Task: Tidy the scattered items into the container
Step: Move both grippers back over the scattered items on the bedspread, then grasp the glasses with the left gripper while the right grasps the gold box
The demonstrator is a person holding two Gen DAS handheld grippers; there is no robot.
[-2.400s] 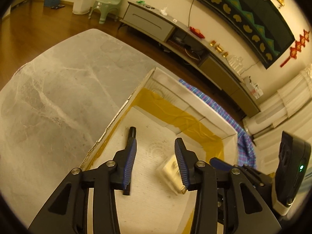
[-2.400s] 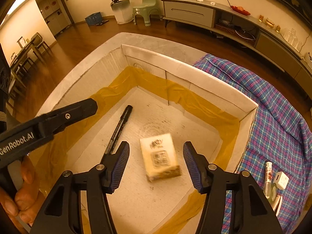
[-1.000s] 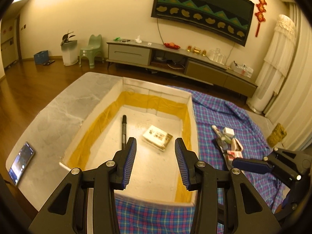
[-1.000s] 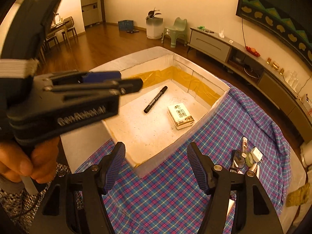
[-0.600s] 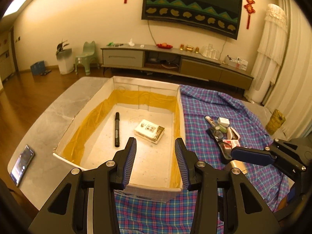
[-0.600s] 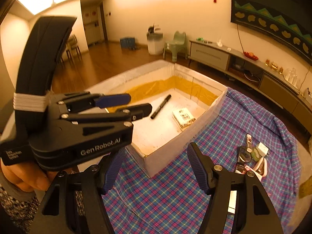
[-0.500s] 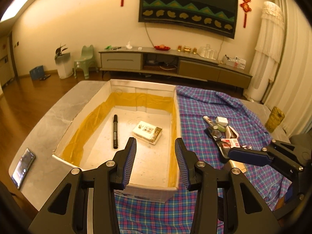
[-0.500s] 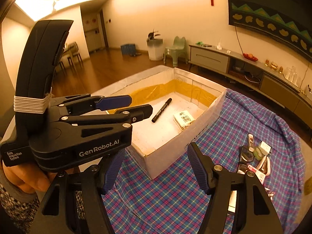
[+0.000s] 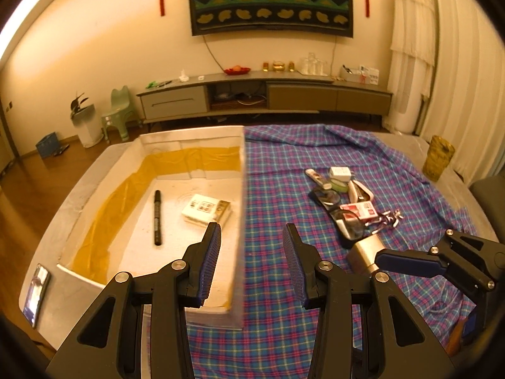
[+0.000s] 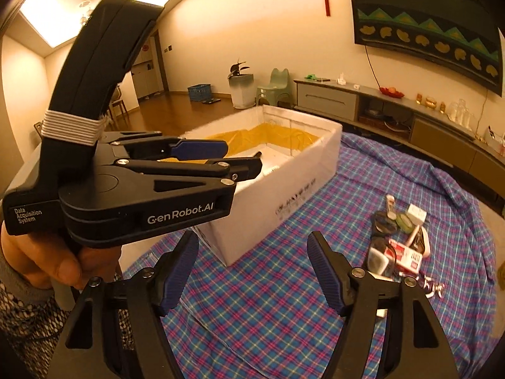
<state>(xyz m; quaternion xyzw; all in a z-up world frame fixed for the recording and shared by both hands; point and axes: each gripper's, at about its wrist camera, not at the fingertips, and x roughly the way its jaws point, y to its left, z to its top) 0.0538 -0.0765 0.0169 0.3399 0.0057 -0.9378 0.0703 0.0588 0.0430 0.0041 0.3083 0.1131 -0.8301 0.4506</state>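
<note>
While a phone (image 9: 37,293) lies at the far left edge of the grey table (image 9: 79,186), the work proper begins just right of it with the container (image 9: 241,189), a white box lined in yellow. Two things already lie on its floor — a black marker (image 9: 157,218) and a small white packet (image 9: 206,210), near each other but apart. By my judgement the task is early: those two are in, and the bulk is still out.

Over the box's near right corner hangs the left gripper (image 9: 251,262), its fingers spread and nothing between them. Further right, on the plaid cloth (image 9: 284,164), sits the heap of scattered items (image 9: 344,199) — a red-and-white pack, a small white box, a tube and some dark and metal pieces I cannot sort out at this size. The right gripper (image 10: 252,274) is likewise spread and empty, held above bare cloth between box and heap.

For room, the stretch of cloth between box wall and heap is open. The tall right wall of the box must be cleared on every carry, and the heap is tightly packed, so single pieces may be awkward to pick.
</note>
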